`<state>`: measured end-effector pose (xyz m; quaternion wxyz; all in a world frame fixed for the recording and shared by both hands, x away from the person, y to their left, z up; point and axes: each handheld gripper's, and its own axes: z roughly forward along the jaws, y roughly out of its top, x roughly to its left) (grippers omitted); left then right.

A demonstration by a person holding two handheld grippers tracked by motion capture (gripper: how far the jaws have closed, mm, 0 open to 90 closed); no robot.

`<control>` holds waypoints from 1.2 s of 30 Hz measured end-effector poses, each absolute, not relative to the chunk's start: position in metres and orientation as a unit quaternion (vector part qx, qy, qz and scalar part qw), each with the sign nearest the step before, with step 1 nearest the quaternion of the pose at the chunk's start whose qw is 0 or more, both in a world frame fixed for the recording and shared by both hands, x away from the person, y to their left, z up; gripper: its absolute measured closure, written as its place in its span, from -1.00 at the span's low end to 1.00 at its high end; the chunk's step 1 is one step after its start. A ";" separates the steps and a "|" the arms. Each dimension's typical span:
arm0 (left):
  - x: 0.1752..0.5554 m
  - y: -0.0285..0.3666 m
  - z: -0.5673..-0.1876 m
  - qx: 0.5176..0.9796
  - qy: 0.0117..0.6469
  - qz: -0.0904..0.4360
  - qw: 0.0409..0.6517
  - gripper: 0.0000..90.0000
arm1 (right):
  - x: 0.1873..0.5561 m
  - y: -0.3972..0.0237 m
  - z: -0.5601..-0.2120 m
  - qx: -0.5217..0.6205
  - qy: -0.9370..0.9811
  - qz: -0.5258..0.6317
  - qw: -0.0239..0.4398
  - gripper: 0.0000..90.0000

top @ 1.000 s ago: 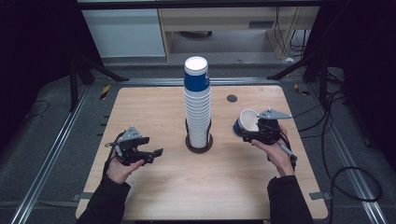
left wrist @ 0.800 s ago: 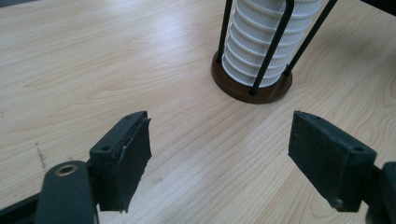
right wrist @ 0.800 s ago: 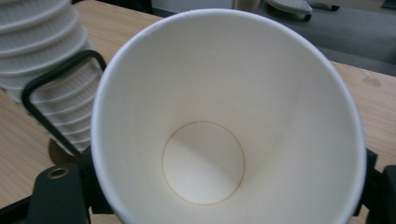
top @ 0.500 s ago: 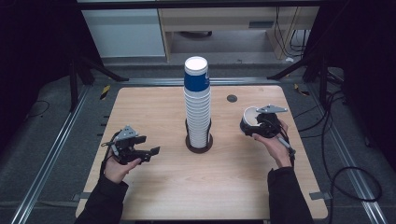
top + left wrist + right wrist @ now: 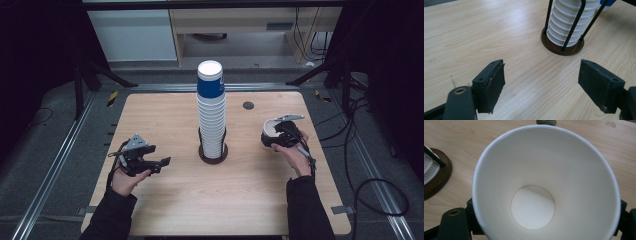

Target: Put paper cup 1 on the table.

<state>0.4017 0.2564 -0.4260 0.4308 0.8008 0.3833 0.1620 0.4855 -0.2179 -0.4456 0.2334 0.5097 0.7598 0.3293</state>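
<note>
A pale wooden table point(image 5: 215, 200) is seen under dim light, ringed by dark flooring, metal rails and loose cables, with white cabinets at twelve o'clock. At the table's centre a tall stack of cups point(image 5: 211, 112), white-ribbed and topped in blue, is held upright in a black wire holder point(image 5: 213, 150) on a round brown base. A small dark disc point(image 5: 248, 105) is set into the tabletop at about one o'clock from the stack.

At three o'clock from the stack, well apart from it, a single paper cup point(image 5: 270, 131) is gripped by the right gripper point(image 5: 281, 136); its jaws have just been easing slightly apart, yet the cup is seen clamped between them. In the right gripper view the cup point(image 5: 544, 187) is shown mouth-on, its white inside and round bottom plain, with the jaws pressed at either side and the holder's base at nine o'clock.

At eight o'clock from the stack, the left gripper point(image 5: 159, 164) is held just above the table, jaws spread wide with nothing between them. In the left gripper view the stack's foot point(image 5: 567, 27) is seen at one o'clock beyond the parted jaws.
</note>
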 end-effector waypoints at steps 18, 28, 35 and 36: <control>0.402 0.256 -0.427 0.802 0.382 0.160 0.430 -0.54 | 0.493 -0.211 -0.461 0.511 0.777 0.298 0.216 -0.70; 0.402 0.257 -0.426 0.802 0.382 0.159 0.431 -0.54 | 0.486 -0.210 -0.448 0.501 0.768 0.326 0.231 -0.87; 0.402 0.254 -0.428 0.805 0.380 0.157 0.428 -0.54 | 0.476 -0.212 -0.434 0.488 0.758 0.352 0.253 -0.88; 0.402 0.254 -0.428 0.805 0.379 0.156 0.428 -0.54 | 0.475 -0.212 -0.432 0.488 0.755 0.356 0.255 -0.88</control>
